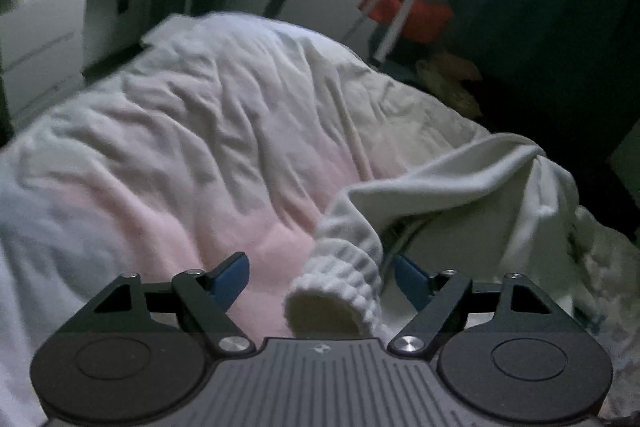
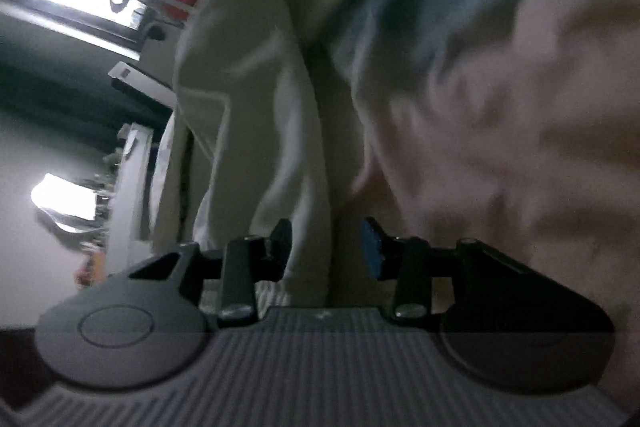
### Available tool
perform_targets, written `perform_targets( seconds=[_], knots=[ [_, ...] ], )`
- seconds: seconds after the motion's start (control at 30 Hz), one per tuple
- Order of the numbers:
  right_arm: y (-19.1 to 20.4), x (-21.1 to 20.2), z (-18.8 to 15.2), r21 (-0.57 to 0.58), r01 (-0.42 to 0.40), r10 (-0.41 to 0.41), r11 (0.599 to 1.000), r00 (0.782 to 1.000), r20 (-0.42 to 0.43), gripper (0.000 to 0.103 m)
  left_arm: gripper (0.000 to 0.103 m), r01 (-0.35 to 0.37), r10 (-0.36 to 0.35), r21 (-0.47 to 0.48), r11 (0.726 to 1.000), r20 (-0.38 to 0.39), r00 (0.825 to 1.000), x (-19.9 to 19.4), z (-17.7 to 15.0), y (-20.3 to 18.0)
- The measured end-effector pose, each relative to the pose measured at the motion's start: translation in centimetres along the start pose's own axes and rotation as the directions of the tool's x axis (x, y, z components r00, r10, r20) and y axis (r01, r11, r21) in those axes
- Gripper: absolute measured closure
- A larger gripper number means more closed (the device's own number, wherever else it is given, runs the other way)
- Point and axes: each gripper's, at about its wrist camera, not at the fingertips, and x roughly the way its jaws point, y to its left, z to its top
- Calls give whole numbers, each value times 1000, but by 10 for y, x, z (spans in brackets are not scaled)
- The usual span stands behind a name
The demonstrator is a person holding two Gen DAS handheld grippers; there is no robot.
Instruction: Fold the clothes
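Ribbed cuff (image 1: pixel 340 291) of the cream garment (image 1: pixel 480 187) sat right between the spread fingers of the left gripper (image 1: pixel 320 281), its open mouth turned back toward the camera and touching neither blue pad (image 1: pixel 230 277). From there the sleeve ran up and away to the right, so its long axis slanted across the bed (image 1: pixel 180 131) toward the bunched body of the garment at the bed's right edge. The left tool was plainly the nearer one to the cuff. The right gripper (image 2: pixel 326 247) was rolled on its side and much blurred; its fingers stood apart with a hanging fold of the same pale cloth (image 2: pixel 288 167) between them, though whether a pad touched it I could not tell. The garment lay rumpled, not yet flat or squared
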Motion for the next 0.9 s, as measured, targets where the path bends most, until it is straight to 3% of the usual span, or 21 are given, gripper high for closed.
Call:
perform_targets(
  seconds=[0.07, 0.17, 0.23, 0.37, 0.43, 0.5, 0.57, 0.73, 0.9],
  knots=[
    [-2, 13, -3, 37, -51, 53, 998, 997, -64, 61, 28, 31, -32, -15, 999, -26, 999, 7, -3, -1],
    [-2, 20, -4, 52, -61, 65, 997, 994, -86, 48, 34, 45, -46, -41, 998, -36, 998, 16, -5, -3],
    [-5, 20, -3, 66, -60, 66, 996, 995, -80, 48, 47, 26, -27, -43, 999, -18, 999, 18, -5, -3],
    [-7, 26, -4, 101, -97, 104, 990, 992, -67, 47, 62, 31, -32, -95, 995, -14, 999, 23, -3, 5],
    [2, 27, -4, 21, -109, 111, 994, 991, -77, 52, 68, 32, -33, -117, 993, -9, 999, 24, -2, 8],
    [16, 25, -5, -69, -111, 107, 991, 992, -60, 71, 76, 29, -27, -128, 991, 16, 1000, 22, -3, 6],
    [25, 24, -8, -117, -140, 134, 983, 990, -53, 77, 84, 32, -26, -132, 991, 48, 999, 17, 1, 4],
    [70, 7, -39, -247, -255, 246, 935, 967, -66, 81, 89, -10, 25, -138, 990, 109, 994, 6, 29, 7],
    [135, 44, -86, -265, -336, 306, 904, 940, -150, 83, 90, -110, 134, -150, 983, 158, 978, -8, 110, 38]
  ],
)
